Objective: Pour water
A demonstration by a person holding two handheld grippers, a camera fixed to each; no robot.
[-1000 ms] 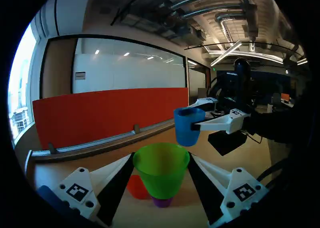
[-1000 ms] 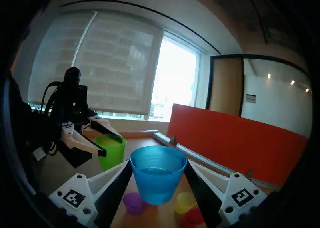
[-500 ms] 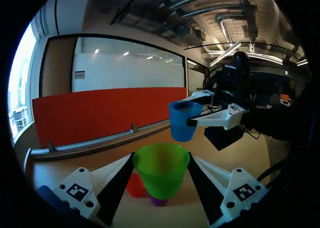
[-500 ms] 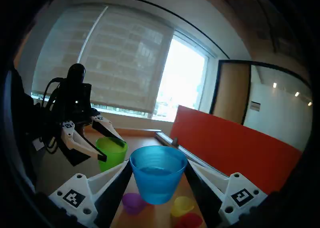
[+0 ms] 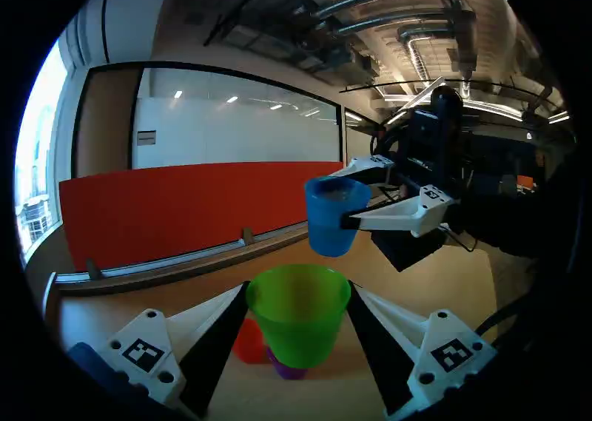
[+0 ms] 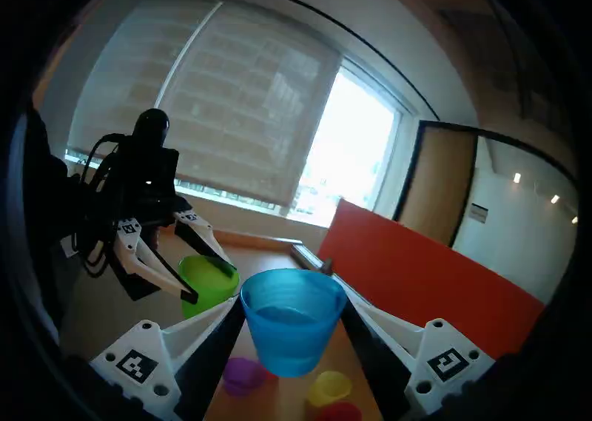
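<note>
My left gripper (image 5: 297, 325) is shut on a green cup (image 5: 299, 311), held upright above the wooden table (image 5: 459, 280). In the left gripper view the blue cup (image 5: 334, 214) hangs higher and just to the right, pinched by the right gripper (image 5: 348, 199). In the right gripper view my right gripper (image 6: 293, 325) is shut on that blue cup (image 6: 291, 320), which holds water. The green cup (image 6: 209, 283) sits lower left there, gripped by the left gripper (image 6: 200, 277).
Small cups stand on the table below: red (image 5: 250, 341) and purple (image 5: 285, 369) in the left gripper view, purple (image 6: 244, 374), yellow (image 6: 329, 388) and red (image 6: 333, 412) in the right gripper view. An orange partition (image 5: 192, 206) runs along the table's far edge. A window with a blind (image 6: 244, 132) is behind.
The blue cup has risen and come closer over the green cup, moving left in the left gripper view. The green cup has stayed about where it was.
</note>
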